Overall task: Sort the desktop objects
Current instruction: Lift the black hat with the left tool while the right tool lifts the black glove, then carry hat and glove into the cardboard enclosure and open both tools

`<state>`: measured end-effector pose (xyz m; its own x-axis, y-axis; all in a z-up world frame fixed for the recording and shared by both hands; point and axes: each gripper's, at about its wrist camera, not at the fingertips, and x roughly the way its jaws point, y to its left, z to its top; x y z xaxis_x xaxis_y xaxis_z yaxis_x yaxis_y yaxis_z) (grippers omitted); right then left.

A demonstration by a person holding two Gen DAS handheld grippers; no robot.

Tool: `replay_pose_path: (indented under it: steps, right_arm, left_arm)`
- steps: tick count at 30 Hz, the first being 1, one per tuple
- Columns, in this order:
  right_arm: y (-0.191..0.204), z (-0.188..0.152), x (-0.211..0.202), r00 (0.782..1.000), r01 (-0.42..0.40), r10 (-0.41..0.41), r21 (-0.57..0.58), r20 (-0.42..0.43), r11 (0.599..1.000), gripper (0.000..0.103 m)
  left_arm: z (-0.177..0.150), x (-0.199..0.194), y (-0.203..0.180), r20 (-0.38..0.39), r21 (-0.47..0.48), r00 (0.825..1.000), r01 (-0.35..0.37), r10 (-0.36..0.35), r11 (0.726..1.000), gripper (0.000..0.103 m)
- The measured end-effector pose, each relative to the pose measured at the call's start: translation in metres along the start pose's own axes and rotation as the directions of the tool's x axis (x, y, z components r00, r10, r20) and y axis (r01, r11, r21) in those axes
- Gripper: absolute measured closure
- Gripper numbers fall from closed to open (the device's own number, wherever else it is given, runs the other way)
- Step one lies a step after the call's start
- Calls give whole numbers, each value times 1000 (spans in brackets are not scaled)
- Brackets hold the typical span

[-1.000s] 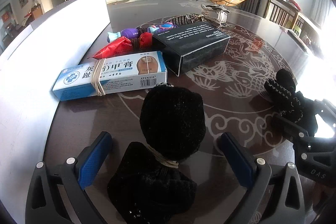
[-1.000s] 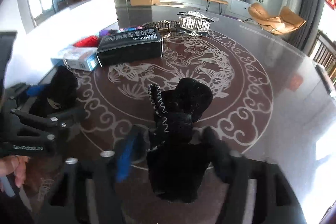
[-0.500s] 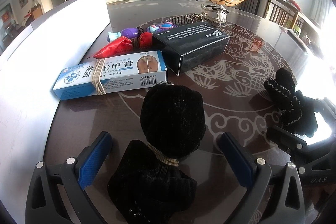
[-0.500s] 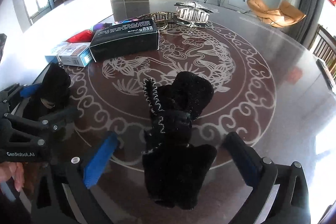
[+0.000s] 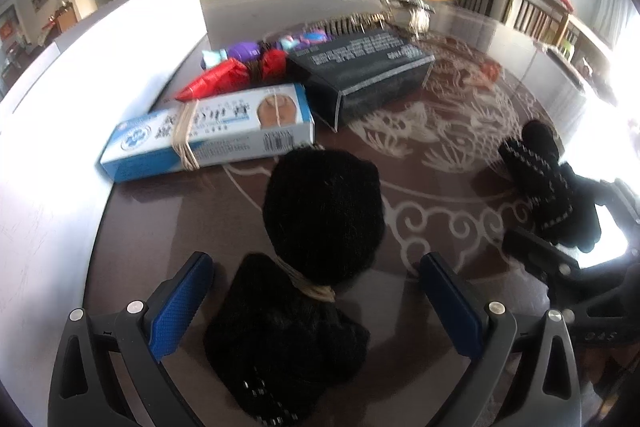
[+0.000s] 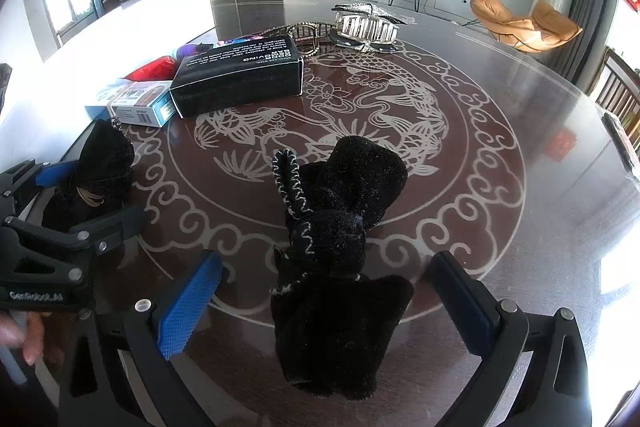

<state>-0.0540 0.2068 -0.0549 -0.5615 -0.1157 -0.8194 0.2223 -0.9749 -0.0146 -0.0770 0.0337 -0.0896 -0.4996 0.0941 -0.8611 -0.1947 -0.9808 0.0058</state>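
A black fuzzy bundle tied with a rubber band [image 5: 320, 223] lies on the dark table between the open fingers of my left gripper [image 5: 316, 291]; it also shows in the right wrist view [image 6: 100, 171]. A second black fuzzy bundle with white stitching [image 6: 336, 227] lies between the open fingers of my right gripper [image 6: 328, 291], and shows in the left wrist view [image 5: 548, 183]. Neither bundle is gripped. A blue and white box with a rubber band [image 5: 208, 131], a black box [image 5: 364, 71] and red and purple wrapped items [image 5: 236, 71] lie further back.
A white board [image 5: 100, 67] stands along the table's left side. A metal rack [image 6: 368, 27] and a beaded chain [image 6: 308, 31] lie at the far side. The patterned dark table [image 6: 460, 147] extends to the right.
The right gripper opened and drew back a little from the stitched bundle, which now lies free. The left gripper stayed open and tilted slightly.
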Motion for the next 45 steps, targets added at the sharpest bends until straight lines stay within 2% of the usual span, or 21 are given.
replay_pose_path:
  steps: [2,4,6,16,17,20,21,23,24,25,27,31,37,45]
  right_arm:
    - [1,0,0,1000,0,0,0,0,1000,0]
    - [1,0,0,1000,0,0,0,0,1000,0]
    - [1,0,0,1000,0,0,0,0,1000,0]
    - [-2,-1,-1,1000,-8,8,-7,-9,1000,0]
    - [0,0,-1,1000,-13,13,-14,-21,1000,0]
    - [1,9,2,991,-53,46,-49,-128,997,0]
    - [-1,11,-1,987,-84,78,-35,-143,996,0]
    - [-2,13,-7,987,-94,90,-27,-130,995,4]
    - [0,14,-9,988,-87,81,-37,-131,996,14]
    - [1,14,-9,987,-83,76,-44,-139,996,38]
    - [3,14,-10,987,-60,51,-56,-149,997,65]
    - [6,14,-20,987,-81,75,-37,-146,996,66]
    - [16,13,-47,989,-117,112,-54,-99,992,66]
    - [44,16,-59,984,-160,152,-100,-90,982,66]
  left_arm:
    - [0,-1,-1,4,-9,1000,-5,5,1000,3]
    - [-3,-11,-1,67,-19,998,-11,13,1000,53]
    - [-5,-16,-3,66,-14,998,-3,4,1000,66]
    - [-52,-52,14,91,-41,996,20,-17,999,68]
    - [-56,-55,15,92,-39,996,18,-15,999,68]
    - [-65,-64,20,97,-32,995,9,-6,999,68]
    - [-67,-66,20,98,-31,995,6,-2,999,68]
    - [-67,-69,20,104,-32,995,2,1,999,68]
    - [-72,-74,21,108,-34,994,2,2,999,68]
    - [-72,-75,21,110,-34,994,1,3,999,68]
    - [-70,-80,19,119,-30,993,-4,7,1000,68]
    - [-66,-91,15,144,-18,989,-24,26,1000,68]
    - [-59,-101,16,166,-27,985,-37,41,999,68]
    - [-54,-116,22,189,-39,981,-44,51,998,68]
